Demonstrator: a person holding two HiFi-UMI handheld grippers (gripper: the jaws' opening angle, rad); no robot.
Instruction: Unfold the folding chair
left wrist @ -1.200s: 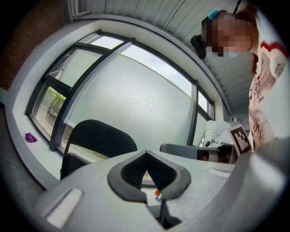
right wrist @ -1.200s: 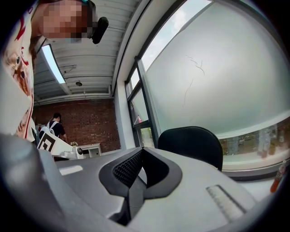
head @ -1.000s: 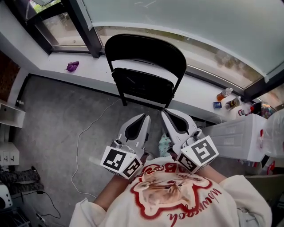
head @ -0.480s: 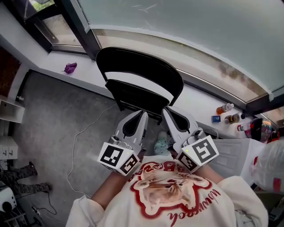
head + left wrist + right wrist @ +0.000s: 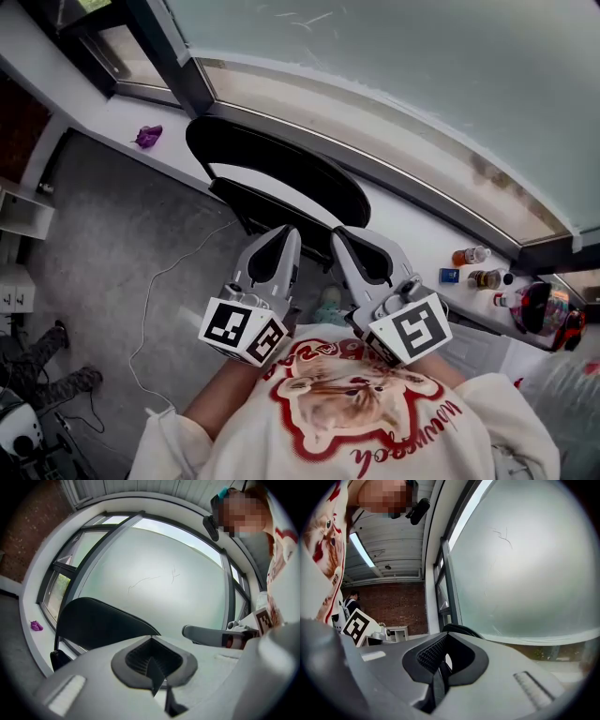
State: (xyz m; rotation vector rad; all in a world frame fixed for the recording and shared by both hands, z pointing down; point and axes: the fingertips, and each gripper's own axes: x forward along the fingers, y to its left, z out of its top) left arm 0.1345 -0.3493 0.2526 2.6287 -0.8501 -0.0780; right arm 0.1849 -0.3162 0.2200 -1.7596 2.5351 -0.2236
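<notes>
The black folding chair (image 5: 272,169) stands folded flat against the white window sill (image 5: 412,220), its backrest uppermost. It also shows in the left gripper view as a dark curved back (image 5: 101,625), and as a thin dark sliver (image 5: 461,630) in the right gripper view. My left gripper (image 5: 286,236) and right gripper (image 5: 341,236) are side by side in front of my chest. Both point at the chair's lower part, just short of it. Each has its jaws together with nothing between them.
A purple scrap (image 5: 148,137) lies on the sill at the left. Small bottles (image 5: 469,255) stand on the sill at the right. A white cable (image 5: 155,281) trails across the grey floor. A white shelf (image 5: 19,211) is at the far left. The large frosted window (image 5: 422,84) fills the wall behind.
The head view has drawn nearer the window and chair. Both grippers have moved a little forward and left towards the chair's lower edge, jaws still together.
</notes>
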